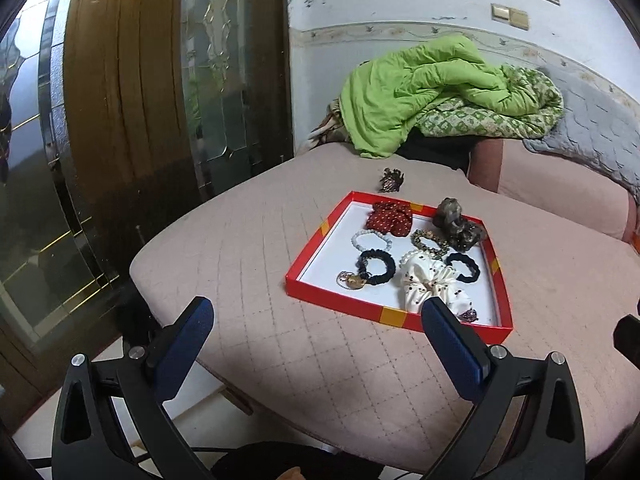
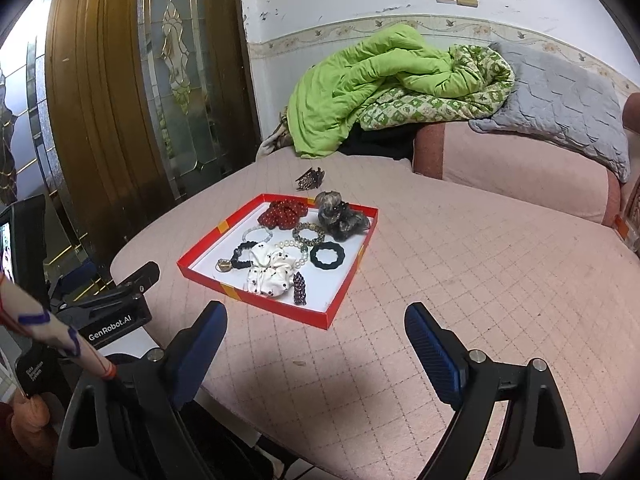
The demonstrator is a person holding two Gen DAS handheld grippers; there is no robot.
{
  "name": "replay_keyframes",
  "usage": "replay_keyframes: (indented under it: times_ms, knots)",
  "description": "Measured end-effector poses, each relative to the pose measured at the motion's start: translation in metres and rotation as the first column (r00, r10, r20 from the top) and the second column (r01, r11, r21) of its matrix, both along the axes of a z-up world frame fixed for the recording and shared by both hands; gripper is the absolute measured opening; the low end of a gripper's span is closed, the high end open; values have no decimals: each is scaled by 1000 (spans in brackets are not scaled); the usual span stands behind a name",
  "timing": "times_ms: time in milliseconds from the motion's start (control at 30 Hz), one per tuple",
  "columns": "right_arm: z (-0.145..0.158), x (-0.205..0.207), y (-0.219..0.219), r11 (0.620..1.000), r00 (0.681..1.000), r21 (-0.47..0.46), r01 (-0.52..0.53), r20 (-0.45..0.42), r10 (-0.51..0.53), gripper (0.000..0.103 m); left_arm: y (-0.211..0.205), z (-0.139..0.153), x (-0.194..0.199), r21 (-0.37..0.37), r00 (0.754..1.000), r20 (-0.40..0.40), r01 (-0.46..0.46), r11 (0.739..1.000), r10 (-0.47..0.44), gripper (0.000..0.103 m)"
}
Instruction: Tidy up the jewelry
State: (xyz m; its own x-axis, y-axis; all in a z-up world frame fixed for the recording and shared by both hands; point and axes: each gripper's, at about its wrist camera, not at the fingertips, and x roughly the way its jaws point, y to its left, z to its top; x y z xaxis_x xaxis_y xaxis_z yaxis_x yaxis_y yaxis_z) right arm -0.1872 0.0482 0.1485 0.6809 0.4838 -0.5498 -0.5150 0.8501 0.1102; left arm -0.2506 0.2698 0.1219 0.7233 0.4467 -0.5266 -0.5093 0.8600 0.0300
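A red tray [image 1: 316,236] [image 2: 208,246] with a white floor lies on the pink quilted cushion. In it are a red dotted scrunchie [image 1: 389,218] [image 2: 282,212], a white scrunchie [image 1: 430,284] [image 2: 268,272], black hair ties [image 1: 376,266] [image 2: 328,256], bead bracelets [image 1: 371,240] [image 2: 257,234], a brown hair piece [image 1: 456,224] [image 2: 340,216] and a dark beaded clip [image 2: 300,288]. A dark hair claw [image 1: 391,180] [image 2: 310,179] lies on the cushion behind the tray. My left gripper [image 1: 316,316] and my right gripper [image 2: 316,320] are open and empty, held above the cushion's near edge in front of the tray.
A green quilt [image 1: 432,92] [image 2: 380,84] and a grey blanket [image 2: 560,96] are piled at the back. A wooden and glass door [image 1: 120,100] stands to the left. The cushion's edge drops to the floor at the near left. The left gripper's body [image 2: 108,312] shows in the right wrist view.
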Motion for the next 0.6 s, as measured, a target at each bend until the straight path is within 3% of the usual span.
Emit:
replay_keyframes:
  times_ms: [133, 600]
  knots:
    - [-1, 0, 4, 1000, 1000, -10, 2, 1, -2, 93, 0, 0, 1, 33, 999, -18, -40, 999, 41, 103]
    - [-7, 5, 7, 1000, 1000, -28, 1, -12, -2, 93, -2, -1, 0, 30, 1000, -14, 4, 1000, -4, 103]
